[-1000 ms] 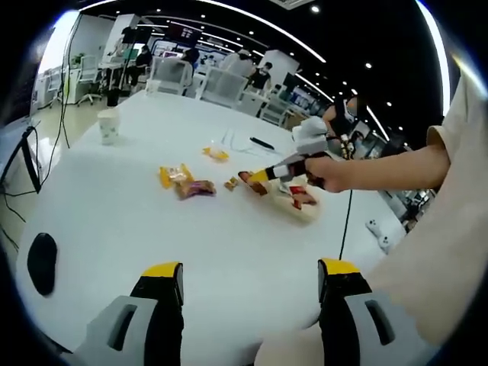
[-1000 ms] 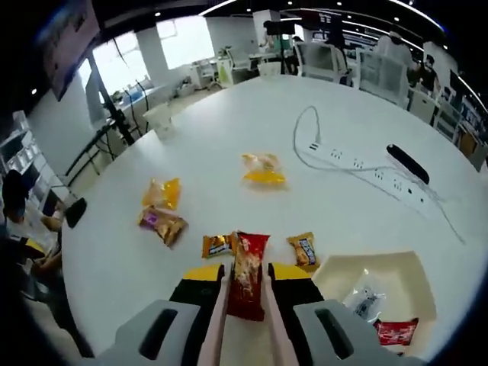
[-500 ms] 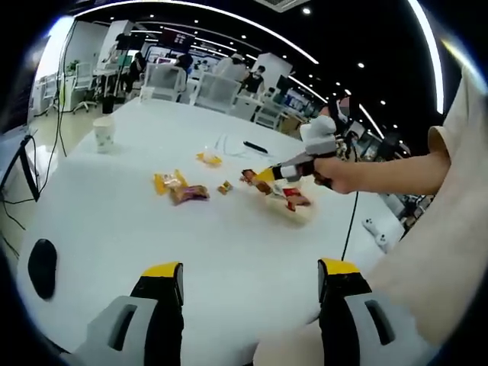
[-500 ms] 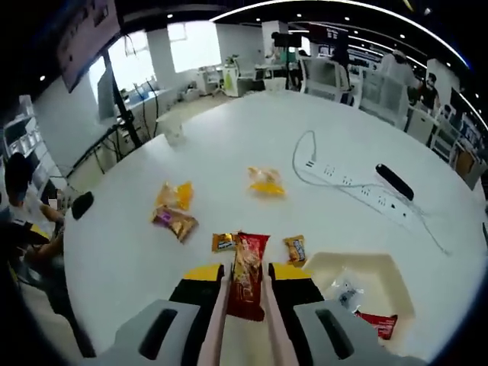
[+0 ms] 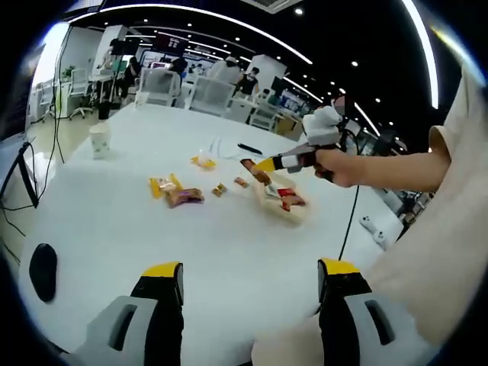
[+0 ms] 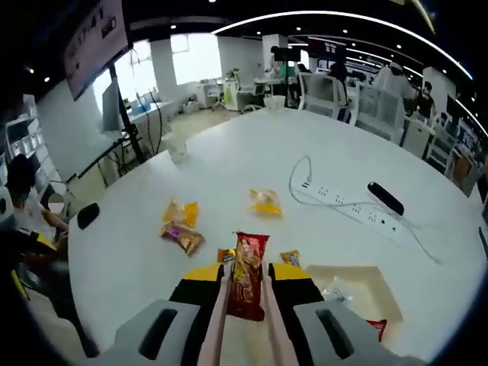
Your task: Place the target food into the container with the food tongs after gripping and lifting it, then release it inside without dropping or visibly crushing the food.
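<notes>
My right gripper [image 6: 245,268] is shut on pale pink food tongs [image 6: 217,316], and the tongs pinch a red snack packet [image 6: 245,276] held up in the air above the white table. The cream container [image 6: 326,270] lies below and to the right, with a red packet [image 6: 379,327] and a clear packet [image 6: 335,291] inside. In the left gripper view, a hand holds that right gripper [image 5: 276,162] with the red snack packet [image 5: 255,171] above the container [image 5: 268,203]. My left gripper [image 5: 250,273] is open and holds nothing, low over the near table edge.
Loose snacks lie on the table: a yellow pack [image 6: 264,201], an orange pack [image 6: 181,213], a brown pack [image 6: 181,239] and two small ones [image 6: 290,258]. A power strip [image 6: 343,203], black remote [image 6: 385,197], paper cup [image 6: 178,151] and black mouse [image 6: 87,215] lie further out.
The right gripper has risen with the tongs and the red packet; the table and container look farther below. The left gripper has stayed put.
</notes>
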### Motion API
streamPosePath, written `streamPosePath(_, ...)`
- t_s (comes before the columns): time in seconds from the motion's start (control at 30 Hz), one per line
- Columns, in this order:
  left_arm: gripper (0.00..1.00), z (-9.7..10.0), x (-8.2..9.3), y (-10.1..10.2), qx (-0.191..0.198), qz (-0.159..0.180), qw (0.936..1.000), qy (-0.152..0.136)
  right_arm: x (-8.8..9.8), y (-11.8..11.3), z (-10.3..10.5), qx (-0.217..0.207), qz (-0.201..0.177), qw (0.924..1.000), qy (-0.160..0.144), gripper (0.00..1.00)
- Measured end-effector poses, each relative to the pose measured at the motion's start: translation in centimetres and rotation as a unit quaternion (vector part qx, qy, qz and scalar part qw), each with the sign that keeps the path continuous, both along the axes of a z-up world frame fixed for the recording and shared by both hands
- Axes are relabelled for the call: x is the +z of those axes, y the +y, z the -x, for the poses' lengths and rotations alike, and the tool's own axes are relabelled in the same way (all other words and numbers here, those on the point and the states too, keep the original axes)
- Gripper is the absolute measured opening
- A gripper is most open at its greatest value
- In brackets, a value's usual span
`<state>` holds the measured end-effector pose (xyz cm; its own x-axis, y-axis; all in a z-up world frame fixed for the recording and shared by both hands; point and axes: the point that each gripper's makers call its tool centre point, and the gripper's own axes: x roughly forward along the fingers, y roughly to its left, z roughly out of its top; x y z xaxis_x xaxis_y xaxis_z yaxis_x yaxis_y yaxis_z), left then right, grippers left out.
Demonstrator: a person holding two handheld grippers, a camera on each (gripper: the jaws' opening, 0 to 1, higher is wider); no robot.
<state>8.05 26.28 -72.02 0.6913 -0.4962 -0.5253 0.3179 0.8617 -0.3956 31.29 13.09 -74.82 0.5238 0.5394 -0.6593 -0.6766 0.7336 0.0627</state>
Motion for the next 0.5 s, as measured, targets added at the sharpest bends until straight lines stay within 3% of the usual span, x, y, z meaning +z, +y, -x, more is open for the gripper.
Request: streamPosePath(0.5, 0.71, 0.5, 0.1, -0.3, -0.003, -0.001, 1.0, -0.006, 2.3, -1.8, -0.6, -0.028, -0.014, 0.9991, -0.029, 0.22)
